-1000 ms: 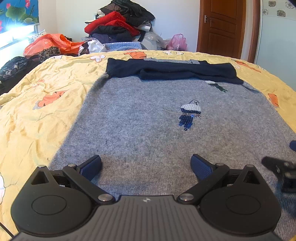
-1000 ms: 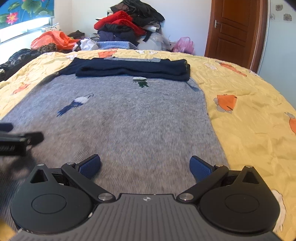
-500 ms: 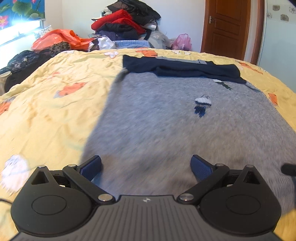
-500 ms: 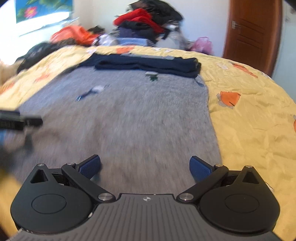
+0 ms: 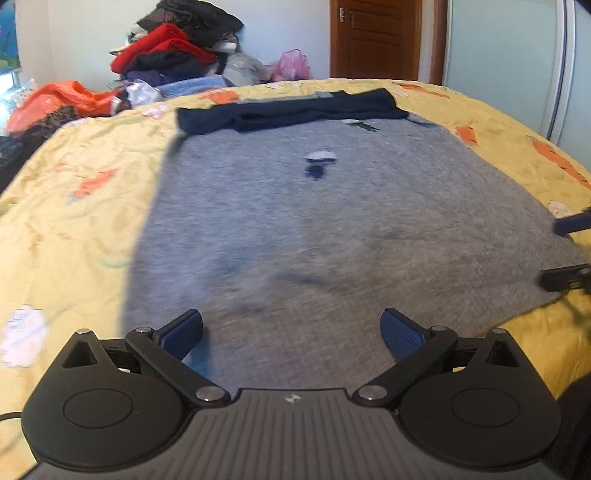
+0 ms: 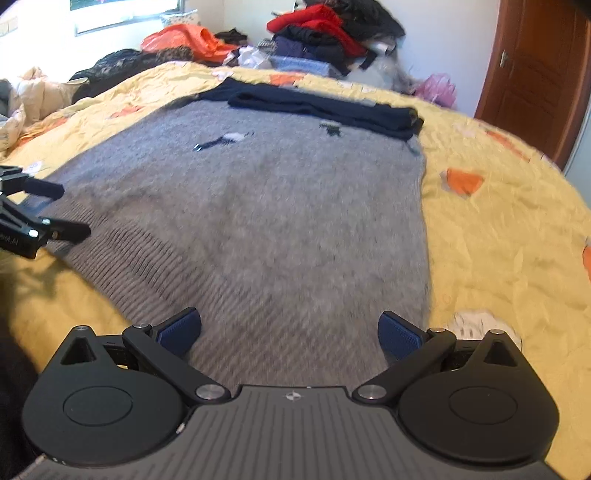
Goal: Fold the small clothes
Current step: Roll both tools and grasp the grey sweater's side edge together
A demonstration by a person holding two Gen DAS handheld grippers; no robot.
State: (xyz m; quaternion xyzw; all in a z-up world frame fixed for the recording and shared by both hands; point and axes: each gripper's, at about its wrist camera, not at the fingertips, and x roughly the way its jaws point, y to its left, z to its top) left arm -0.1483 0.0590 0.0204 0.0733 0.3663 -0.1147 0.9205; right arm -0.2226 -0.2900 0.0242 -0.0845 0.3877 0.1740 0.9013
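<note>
A grey knitted sweater [image 5: 314, 229] [image 6: 280, 221] lies flat on the yellow bedspread, its dark navy sleeves [image 5: 295, 110] [image 6: 325, 107] folded across the far end. My left gripper [image 5: 291, 332] is open above the sweater's near left corner, nothing between its blue pads. My right gripper [image 6: 288, 332] is open over the ribbed hem near the right corner, also holding nothing. The right gripper's fingers [image 5: 569, 251] show at the right edge of the left wrist view; the left gripper's fingers [image 6: 40, 210] show at the left edge of the right wrist view.
The yellow bedspread [image 5: 74, 221] [image 6: 498, 229] has orange and white prints. A heap of clothes [image 5: 177, 51] [image 6: 325, 33] and an orange bag [image 5: 62, 99] sit beyond the bed's far edge. A brown door [image 5: 373, 37] stands behind.
Both grippers have drawn back toward the sweater's hem and spread apart, the left toward the left corner and the right toward the right. Both stayed open.
</note>
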